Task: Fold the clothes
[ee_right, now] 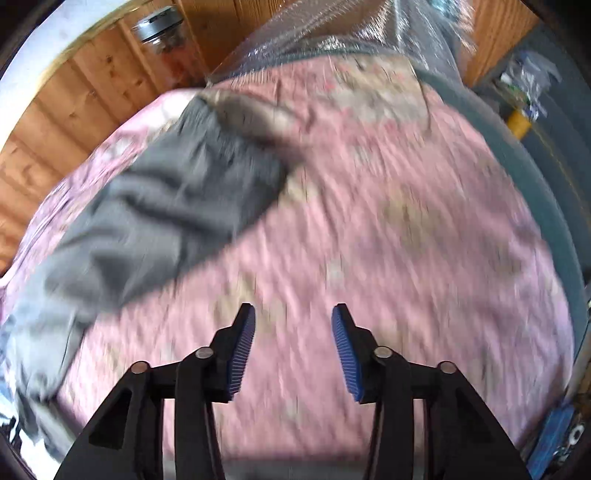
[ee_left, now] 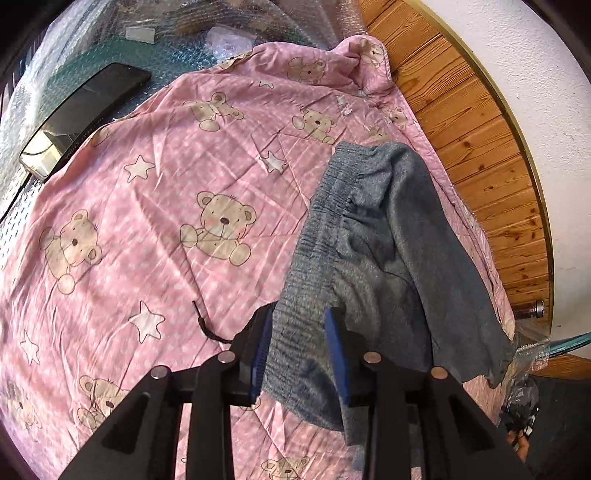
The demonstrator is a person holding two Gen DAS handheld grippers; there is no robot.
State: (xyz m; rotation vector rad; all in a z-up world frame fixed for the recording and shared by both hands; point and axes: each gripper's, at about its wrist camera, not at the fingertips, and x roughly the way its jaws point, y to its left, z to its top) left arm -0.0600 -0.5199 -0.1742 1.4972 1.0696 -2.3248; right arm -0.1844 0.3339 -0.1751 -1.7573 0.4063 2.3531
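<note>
Grey knit shorts (ee_left: 388,240) with a ribbed elastic waistband lie on the right side of a pink teddy-bear blanket (ee_left: 147,206). My left gripper (ee_left: 299,350) is shut on the waistband, and the fabric fills the gap between its blue pads. A black drawstring (ee_left: 205,325) trails on the blanket just left of it. The right wrist view is motion-blurred. There the shorts (ee_right: 166,206) stretch across the upper left. My right gripper (ee_right: 293,347) is open and holds nothing. It hovers over the bare pink blanket (ee_right: 406,240), to the right of the garment.
A long black glossy object (ee_left: 85,114) lies on bubble wrap (ee_left: 110,22) at the blanket's far left edge. A wooden panel wall (ee_left: 472,129) runs along the right. A glass jar (ee_right: 162,33) stands by the wood. Plastic-wrapped clutter (ee_right: 528,85) sits beyond the blanket.
</note>
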